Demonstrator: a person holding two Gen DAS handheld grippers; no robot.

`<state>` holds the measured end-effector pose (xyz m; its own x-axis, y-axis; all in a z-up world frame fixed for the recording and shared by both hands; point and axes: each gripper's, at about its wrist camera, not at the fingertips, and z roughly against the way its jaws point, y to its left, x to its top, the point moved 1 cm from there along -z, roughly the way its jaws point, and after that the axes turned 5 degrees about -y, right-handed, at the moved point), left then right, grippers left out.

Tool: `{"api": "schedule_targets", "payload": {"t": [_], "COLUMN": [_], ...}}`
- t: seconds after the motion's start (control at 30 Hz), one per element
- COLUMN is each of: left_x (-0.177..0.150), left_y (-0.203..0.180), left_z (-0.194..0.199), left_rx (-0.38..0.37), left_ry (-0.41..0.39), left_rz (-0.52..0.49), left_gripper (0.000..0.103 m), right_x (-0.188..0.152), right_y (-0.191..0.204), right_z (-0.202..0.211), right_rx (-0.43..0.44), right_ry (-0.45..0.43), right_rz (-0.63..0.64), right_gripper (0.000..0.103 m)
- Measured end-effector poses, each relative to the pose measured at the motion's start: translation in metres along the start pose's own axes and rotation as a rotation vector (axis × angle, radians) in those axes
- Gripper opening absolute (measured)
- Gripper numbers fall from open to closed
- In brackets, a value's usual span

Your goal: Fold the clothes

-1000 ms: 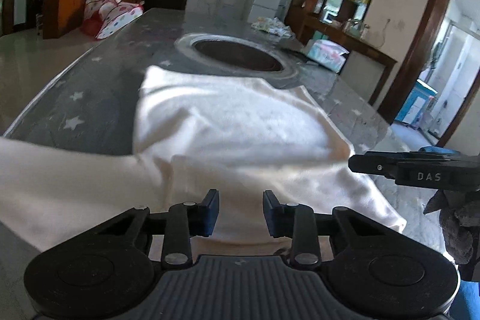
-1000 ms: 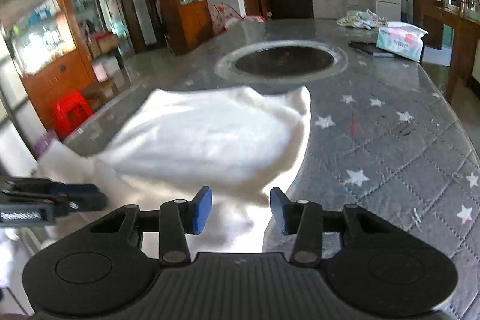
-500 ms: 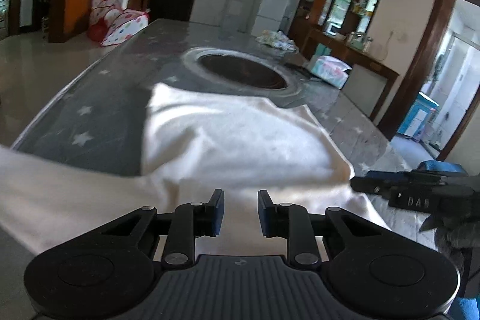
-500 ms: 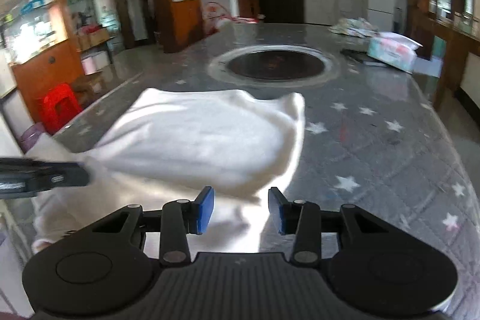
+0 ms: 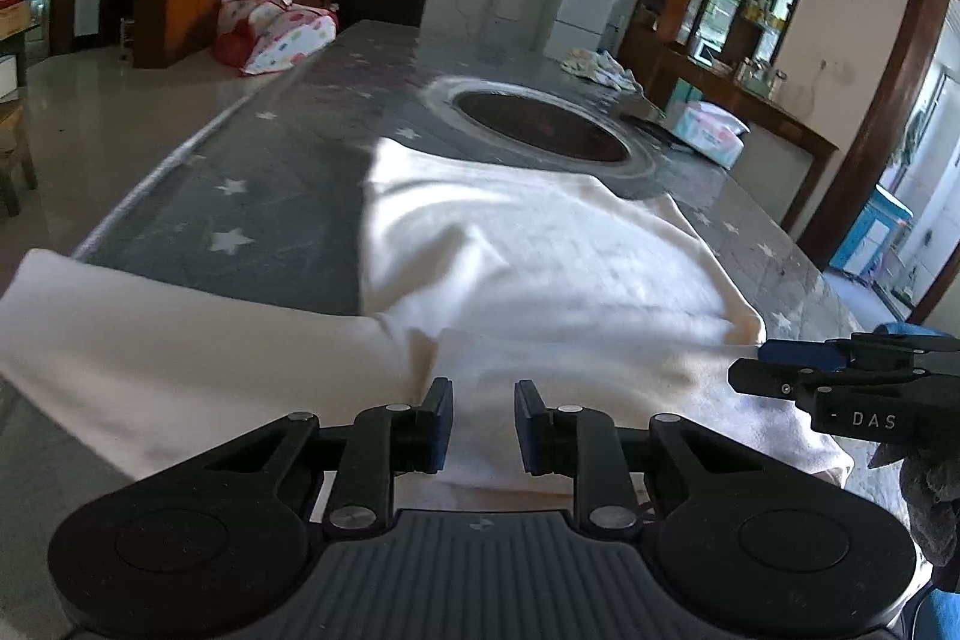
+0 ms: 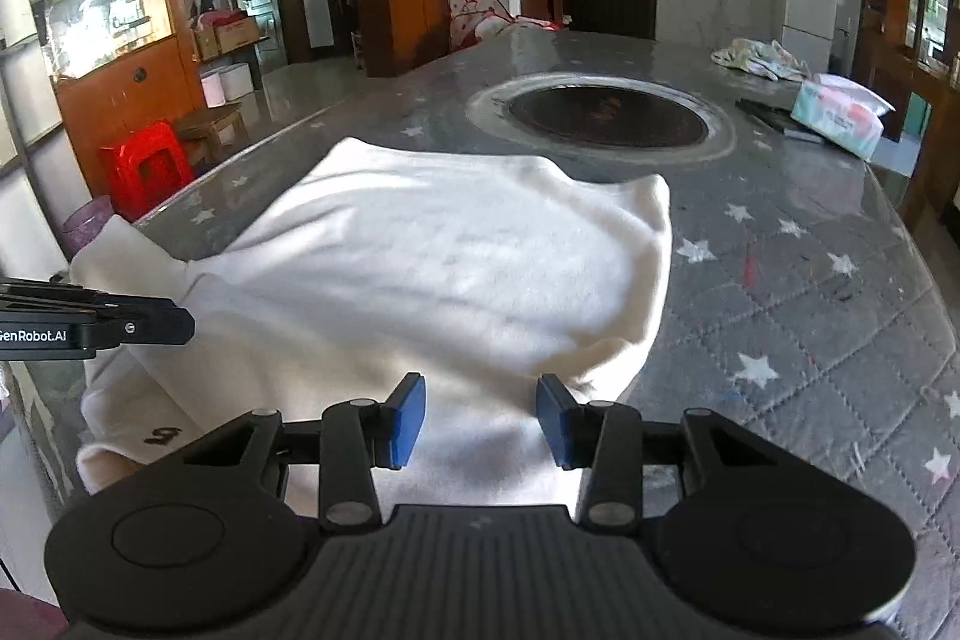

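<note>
The white garment [image 5: 540, 280] is lying on the star-patterned table [image 6: 810, 280] just ahead of both tools. The left gripper [image 5: 483, 424], narrowed a second ago, is parting again, empty; the right gripper [image 6: 480, 418] is staying wide, empty.

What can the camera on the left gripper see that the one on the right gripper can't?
Only the left view shows the garment's sleeve spread out to the left, and the open doorway at far right. Only the right view shows the red stool and a small dark mark on the cloth. Both show the white garment, the star-patterned table, its round dark inset, and both open grippers: left, right.
</note>
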<state>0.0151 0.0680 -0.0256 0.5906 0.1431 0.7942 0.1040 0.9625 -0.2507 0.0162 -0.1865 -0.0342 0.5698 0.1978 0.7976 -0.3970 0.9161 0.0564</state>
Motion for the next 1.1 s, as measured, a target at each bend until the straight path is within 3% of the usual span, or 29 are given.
{"api": "schedule_targets", "payload": {"t": [0.17, 0.33, 0.53, 0.8, 1.03, 1.07, 1.1], "left_x": [0.003, 0.008, 0.010, 0.011, 0.010, 0.009, 0.008], "left_y": [0.016, 0.044, 0.090, 0.142, 0.180, 0.184, 0.186], "left_z": [0.012, 0.019, 0.030, 0.033, 0.025, 0.025, 0.025], "left_rx": [0.035, 0.134, 0.312, 0.566, 0.491, 0.476, 0.470], "left_ry": [-0.022, -0.053, -0.097, -0.160, -0.161, -0.164, -0.166], "left_rz": [0.046, 0.113, 0.243, 0.324, 0.491, 0.511, 0.530], "left_gripper": [0.031, 0.034, 0.044, 0.060, 0.057, 0.049, 0.048], "right_x": [0.002, 0.005, -0.001, 0.008, 0.013, 0.013, 0.013], "right_y": [0.010, 0.025, 0.045, 0.034, 0.025, 0.024, 0.023], "right_z": [-0.001, -0.003, -0.010, 0.006, 0.014, 0.015, 0.015], "right_rx": [0.018, 0.058, 0.088, 0.064, 0.032, 0.028, 0.024], "right_ry": [-0.004, -0.009, 0.017, -0.036, -0.064, -0.067, -0.070], "right_rz": [0.029, 0.073, 0.144, 0.103, 0.081, 0.079, 0.076], "right_gripper": [0.046, 0.046, 0.050, 0.054, 0.058, 0.058, 0.058]}}
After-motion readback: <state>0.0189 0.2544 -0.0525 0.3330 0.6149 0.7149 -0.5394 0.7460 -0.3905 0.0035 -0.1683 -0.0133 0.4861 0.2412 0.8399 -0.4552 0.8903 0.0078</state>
